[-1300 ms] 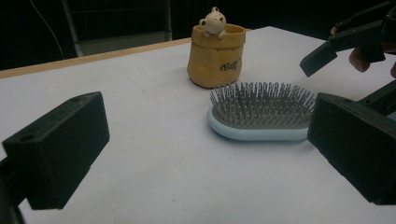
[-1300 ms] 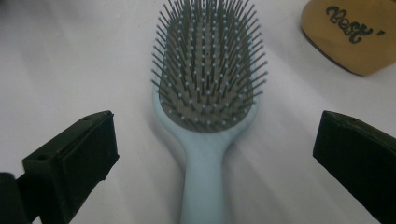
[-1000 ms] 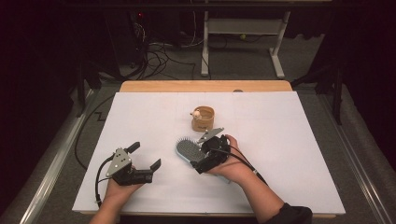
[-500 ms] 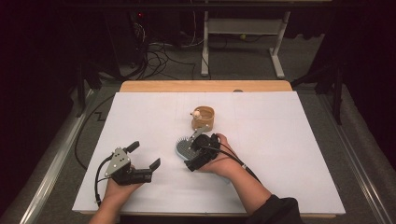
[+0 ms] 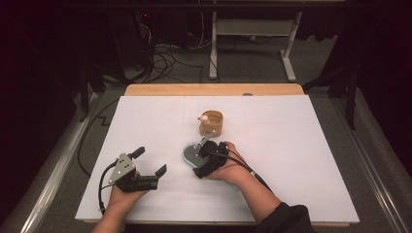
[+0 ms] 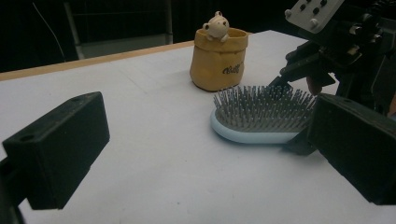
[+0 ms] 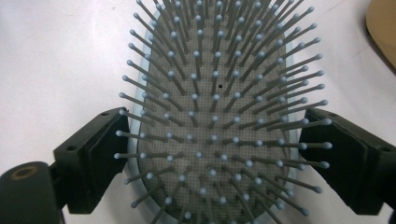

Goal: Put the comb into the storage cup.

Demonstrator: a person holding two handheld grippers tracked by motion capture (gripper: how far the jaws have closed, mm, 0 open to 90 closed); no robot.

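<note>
Right gripper [image 5: 200, 156] lower since earlier, jaws straddling hairbrush [image 7: 212, 116]; left gripper [image 5: 148, 162] unmoved, jaws wide.

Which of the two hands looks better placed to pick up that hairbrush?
The right. Its gripper already has a jaw on each side of the hairbrush. The left gripper sits apart from it on the white table, jaws open around nothing.

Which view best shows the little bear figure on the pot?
The left gripper view: the bear figure sits clearly on the pot rim. The high view shows it tiny; the right gripper view catches just a tan corner.
</note>
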